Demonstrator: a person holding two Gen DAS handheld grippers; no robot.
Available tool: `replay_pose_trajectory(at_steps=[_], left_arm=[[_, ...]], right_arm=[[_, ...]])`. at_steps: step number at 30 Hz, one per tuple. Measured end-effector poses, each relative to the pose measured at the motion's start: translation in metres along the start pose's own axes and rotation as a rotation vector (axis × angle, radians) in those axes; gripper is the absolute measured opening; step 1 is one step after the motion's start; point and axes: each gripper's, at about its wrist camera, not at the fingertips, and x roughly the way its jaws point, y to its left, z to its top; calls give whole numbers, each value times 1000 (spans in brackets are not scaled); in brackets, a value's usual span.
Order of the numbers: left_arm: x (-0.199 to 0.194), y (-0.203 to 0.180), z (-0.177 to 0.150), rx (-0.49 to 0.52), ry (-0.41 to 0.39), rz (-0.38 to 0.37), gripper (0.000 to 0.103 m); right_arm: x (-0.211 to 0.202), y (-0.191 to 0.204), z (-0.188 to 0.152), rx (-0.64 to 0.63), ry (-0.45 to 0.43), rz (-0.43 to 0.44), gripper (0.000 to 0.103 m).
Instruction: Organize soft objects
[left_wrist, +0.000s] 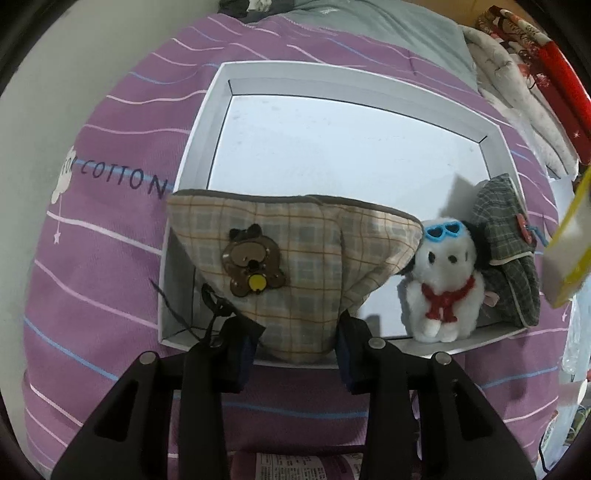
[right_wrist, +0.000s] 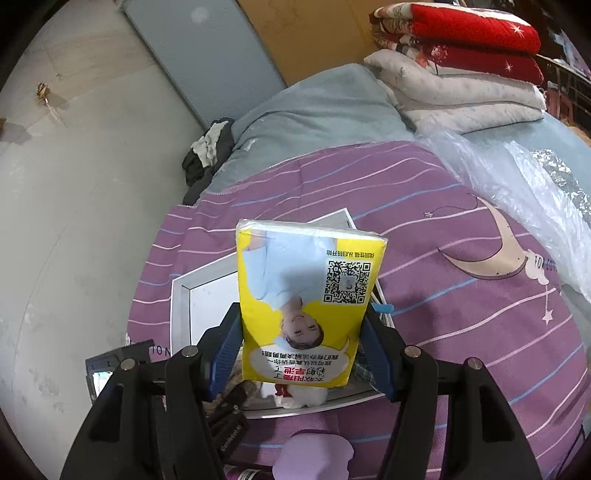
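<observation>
A: What does the left tool (left_wrist: 295, 354) have?
B: It's clamped on the beige plaid pouch (left_wrist: 291, 266), hanging into the white box (left_wrist: 207, 122) just ahead.
A: The right tool (right_wrist: 301, 354)?
B: Gripping the yellow tissue pack (right_wrist: 306, 295), above that box.

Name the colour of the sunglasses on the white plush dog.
Blue sunglasses on the white plush dog; clearest in the left wrist view.

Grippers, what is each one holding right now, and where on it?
The left gripper pinches the plaid pouch at its near bottom end. The right gripper clamps the yellow tissue pack by its two side edges.
</observation>
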Motion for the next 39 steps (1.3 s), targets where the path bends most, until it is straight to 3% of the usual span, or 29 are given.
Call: replay_pose_trajectory(at_steps=[3, 7, 14, 23, 27, 32, 39], left_arm=[[-7, -7, -7, 30, -26, -4, 42], [-21, -2, -9, 7, -36, -57, 55], [-52, 26, -13, -70, -81, -172, 55], [-61, 48, -15, -96, -130, -108, 55], [-54, 51, -12, -106, -125, -94, 55], [-53, 50, -13, -92, -125, -87, 55], [-57, 46, -14, -76, -162, -84, 55]], right_arm=[[7, 1, -4, -15, 20, 3, 61], [13, 3, -8, -33, 35, -3, 61], [18, 12, -14, -98, 54, -12, 61], [49, 34, -30, -201, 165, -37, 61], [71, 41, -38, -233, 193, -94, 62], [79, 50, -39, -279, 133, -158, 64], [80, 48, -22, -214, 69, -72, 63]])
